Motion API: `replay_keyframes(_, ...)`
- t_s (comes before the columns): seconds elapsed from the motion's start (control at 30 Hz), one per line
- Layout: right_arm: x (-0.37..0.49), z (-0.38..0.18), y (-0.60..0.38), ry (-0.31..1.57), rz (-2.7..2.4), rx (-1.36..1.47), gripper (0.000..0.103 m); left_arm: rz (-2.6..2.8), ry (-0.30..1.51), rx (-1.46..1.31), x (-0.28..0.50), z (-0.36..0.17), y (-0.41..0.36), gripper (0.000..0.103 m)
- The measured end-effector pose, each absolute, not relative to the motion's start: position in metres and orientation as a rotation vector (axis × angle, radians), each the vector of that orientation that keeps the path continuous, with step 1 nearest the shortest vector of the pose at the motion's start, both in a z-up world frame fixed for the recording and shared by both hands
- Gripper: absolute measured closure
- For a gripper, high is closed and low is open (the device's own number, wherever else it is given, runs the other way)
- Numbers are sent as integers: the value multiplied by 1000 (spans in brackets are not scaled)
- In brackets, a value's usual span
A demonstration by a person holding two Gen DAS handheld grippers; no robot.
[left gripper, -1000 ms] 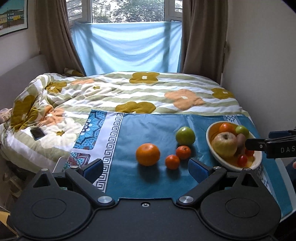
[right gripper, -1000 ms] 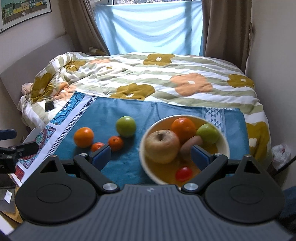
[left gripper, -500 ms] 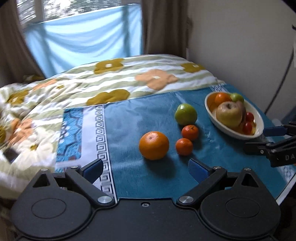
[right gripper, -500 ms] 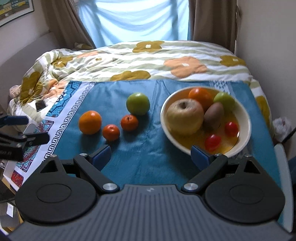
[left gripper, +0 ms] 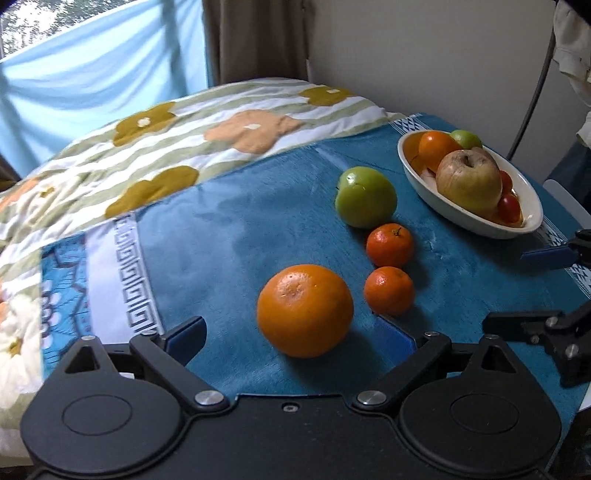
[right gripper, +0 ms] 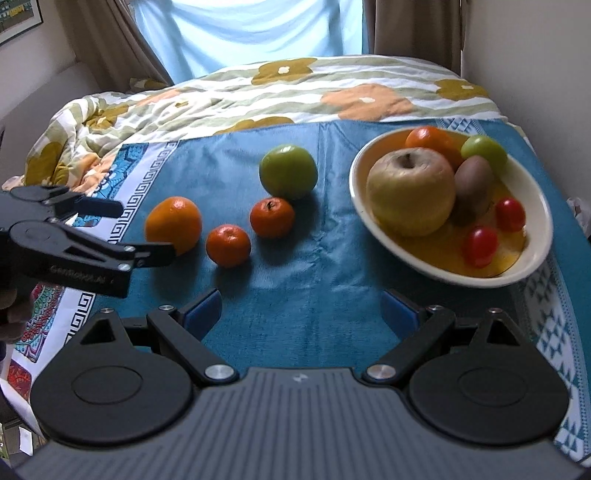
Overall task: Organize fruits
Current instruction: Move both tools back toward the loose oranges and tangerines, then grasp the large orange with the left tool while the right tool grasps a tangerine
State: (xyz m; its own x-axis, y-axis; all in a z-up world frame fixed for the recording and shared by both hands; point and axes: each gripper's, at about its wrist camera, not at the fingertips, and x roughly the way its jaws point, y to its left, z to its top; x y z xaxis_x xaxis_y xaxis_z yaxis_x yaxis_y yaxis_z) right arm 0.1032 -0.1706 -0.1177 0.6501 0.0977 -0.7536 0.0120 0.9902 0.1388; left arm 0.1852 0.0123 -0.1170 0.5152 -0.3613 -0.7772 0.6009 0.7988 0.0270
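Note:
A large orange (left gripper: pixel 305 309), two small tangerines (left gripper: pixel 388 290) (left gripper: pixel 389 244) and a green apple (left gripper: pixel 365 196) lie on a blue cloth (left gripper: pixel 229 229). A white bowl (left gripper: pixel 436 195) at the right holds a yellow apple (left gripper: pixel 468 182), an orange, a green fruit, a kiwi (right gripper: pixel 472 184) and cherry tomatoes (right gripper: pixel 479 246). My left gripper (left gripper: pixel 291 334) is open, its fingers on either side of the large orange. It shows in the right wrist view (right gripper: pixel 140 232) beside the orange (right gripper: pixel 173 224). My right gripper (right gripper: pixel 301 308) is open and empty over the cloth, in front of the bowl (right gripper: pixel 532 266).
The cloth lies on a bed with a flowered duvet (right gripper: pixel 280 88). A wall (left gripper: pixel 424 55) stands close on the right, and curtains with a blue sheet (right gripper: pixel 251 29) at the back. The bed's edge runs behind both grippers.
My left gripper has moved forward and right, down to the large orange, which now sits between its fingers. My right gripper has moved in closer over the cloth.

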Motion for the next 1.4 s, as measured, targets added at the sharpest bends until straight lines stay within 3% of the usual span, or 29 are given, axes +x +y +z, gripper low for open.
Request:
replay_keyframes(0.07,106,-122,-168,873,49,137,0,-604,863,306,190,-121,11,9)
replay_keyframes(0.2,111,-126,-164,889,52,132,0,-624,885,297,196,-128,9,28)
replay_keyframes(0.37,117,-129,-161,899,64,141,0,-662,883,295,195,-129,10,40)
replay_keyframes(0.77,127,-132,-152,896,81,125,1,-636,838,361,183,-130,18,41)
replay_keyframes(0.97,137,-136,-145,907,113,149,17,-601,837,370,176,-130,29,41)
replay_keyframes(1.13,144,-138,-133,887,128,138,22,-570,837,359,170,-130,38,41)
replay_keyframes(1.4,161,-139,-117,876,141,121,40,-524,843,334,162,-128,51,42)
